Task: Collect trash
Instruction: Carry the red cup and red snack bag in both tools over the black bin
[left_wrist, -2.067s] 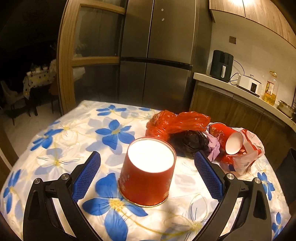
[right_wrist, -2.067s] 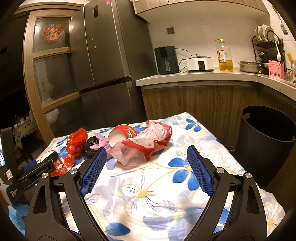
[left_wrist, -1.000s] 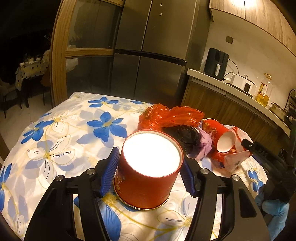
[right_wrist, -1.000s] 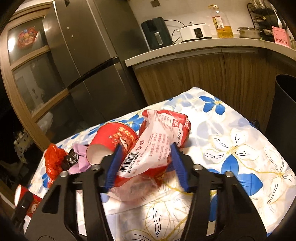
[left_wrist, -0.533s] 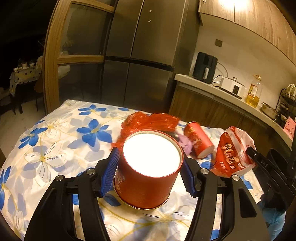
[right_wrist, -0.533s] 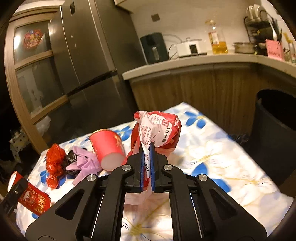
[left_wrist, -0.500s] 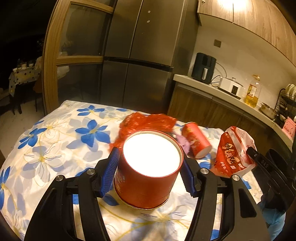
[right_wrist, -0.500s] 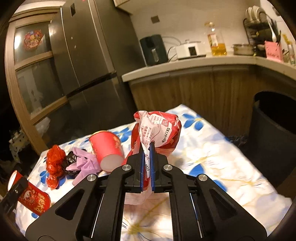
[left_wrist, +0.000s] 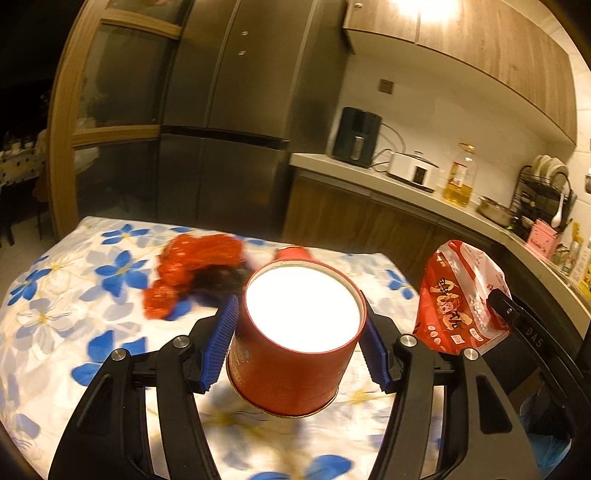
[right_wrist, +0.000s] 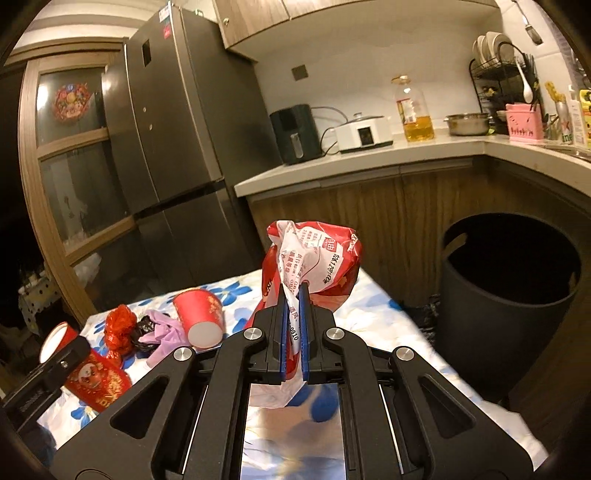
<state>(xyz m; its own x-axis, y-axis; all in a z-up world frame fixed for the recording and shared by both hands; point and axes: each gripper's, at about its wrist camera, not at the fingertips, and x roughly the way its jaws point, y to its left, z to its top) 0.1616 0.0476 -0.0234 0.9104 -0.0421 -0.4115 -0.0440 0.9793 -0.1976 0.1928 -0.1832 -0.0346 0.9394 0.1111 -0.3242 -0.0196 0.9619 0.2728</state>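
You had two pieces of trash lifted and none binned yet. Your left gripper (left_wrist: 297, 343) clamped the red paper tub (left_wrist: 295, 339) by its sides, clear of the counter (left_wrist: 55, 280). Your right gripper (right_wrist: 292, 332) was pinched tight on the snack bag (right_wrist: 314, 258), the black bin (right_wrist: 509, 291) just beyond to its right. A red cup (right_wrist: 199, 317) and crumpled bags (right_wrist: 136, 330) remained behind.
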